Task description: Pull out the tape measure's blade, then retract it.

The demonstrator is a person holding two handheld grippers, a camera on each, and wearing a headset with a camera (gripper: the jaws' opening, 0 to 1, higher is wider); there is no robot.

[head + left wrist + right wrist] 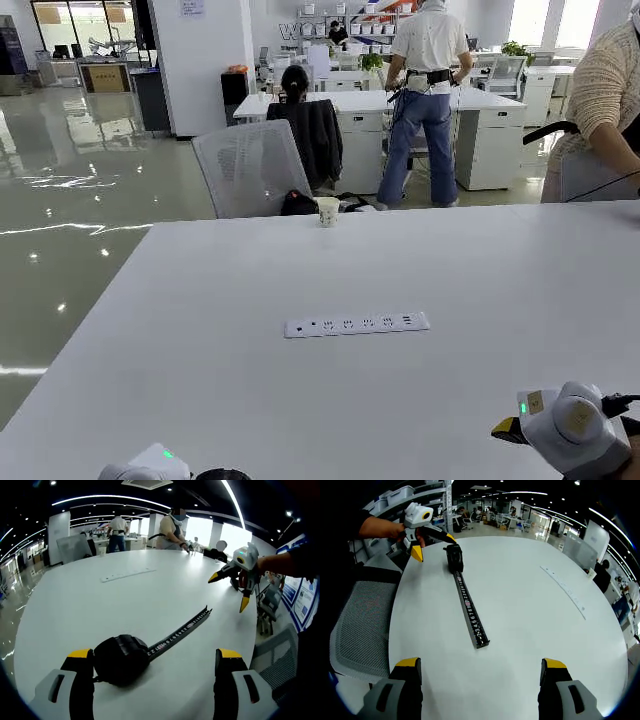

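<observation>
Wide, smooth white surface (pixel 200 350) w/ a long white plastic power strip (pixel 357 324) lying flat mid-way across and a small paper cup (pixel 328 211) at the far edge. Beyond it: a grey mesh-backed office chair (pixel 250 165), a seated person in a dark top (pixel 296 95), a standing person in white shirt & blue jeans (pixel 428 90), and a third person in a knit sleeve (pixel 600 100) at the right. Glossy floor (pixel 80 190) off to the left. Another grey mesh chair (pixel 360 625) sits at the near edge.

Black rounded tape measure (pixel 120 657) lies on the surface btw the jaws of the left claw (pixel 154 653), close by one jaw. That claw is spread wide and not clamping it; can't tell if the jaw touches. The dark blade (pixel 182 630), w/ pale printed marks, is out, flat and straight, its end toward the right claw (pixel 230 591). That one has a grey-white body and yellow-tipped jaws, also spread wide, gripping nothing, apart from the blade end.

Head view cuts both claws off at the bottom edge; most blade numbers are too small to read
</observation>
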